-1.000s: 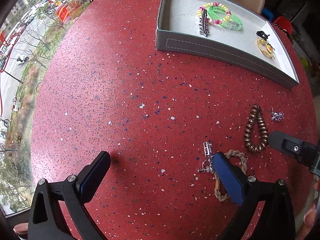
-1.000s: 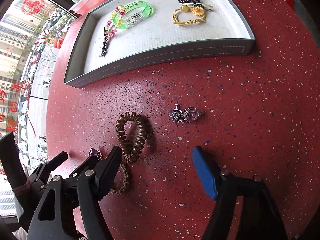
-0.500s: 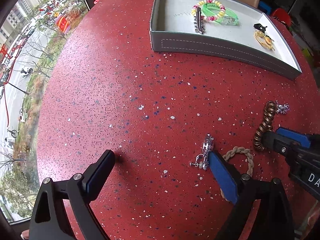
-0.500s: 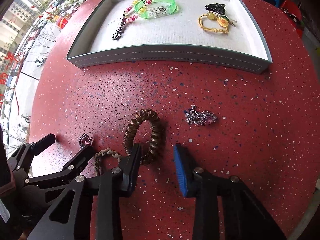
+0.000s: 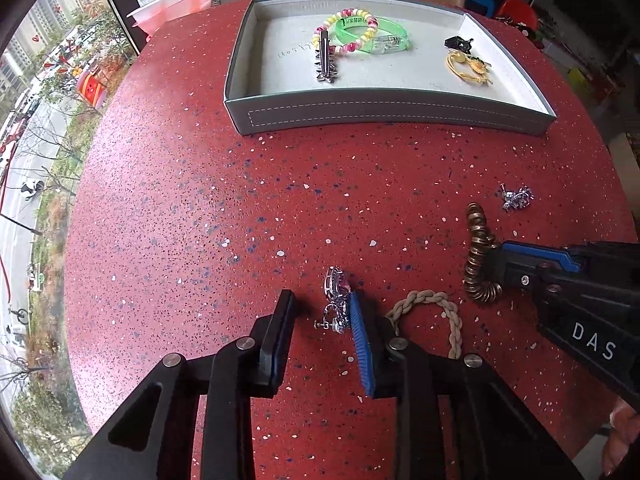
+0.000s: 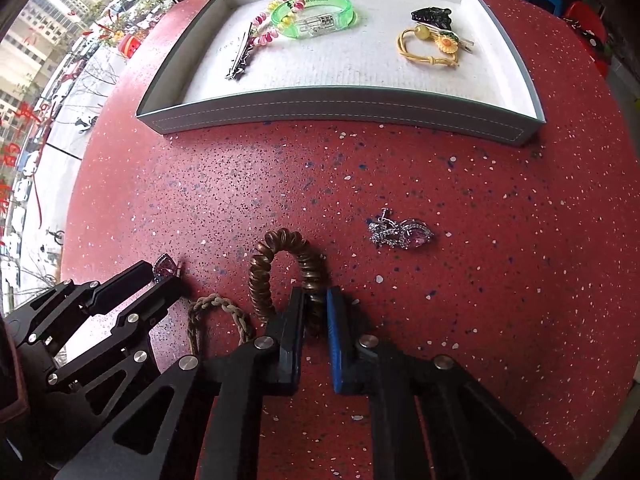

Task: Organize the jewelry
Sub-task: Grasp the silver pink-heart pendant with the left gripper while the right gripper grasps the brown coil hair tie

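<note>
Right gripper is clamped on the near side of the brown spiral hair tie, which lies on the red bench. Left gripper is closing; the silver earring sits between its jaws, touching the blue pad only. A braided loop lies just beside. Both picks are in hand; next comes a lift toward the grey tray far ahead.
</note>
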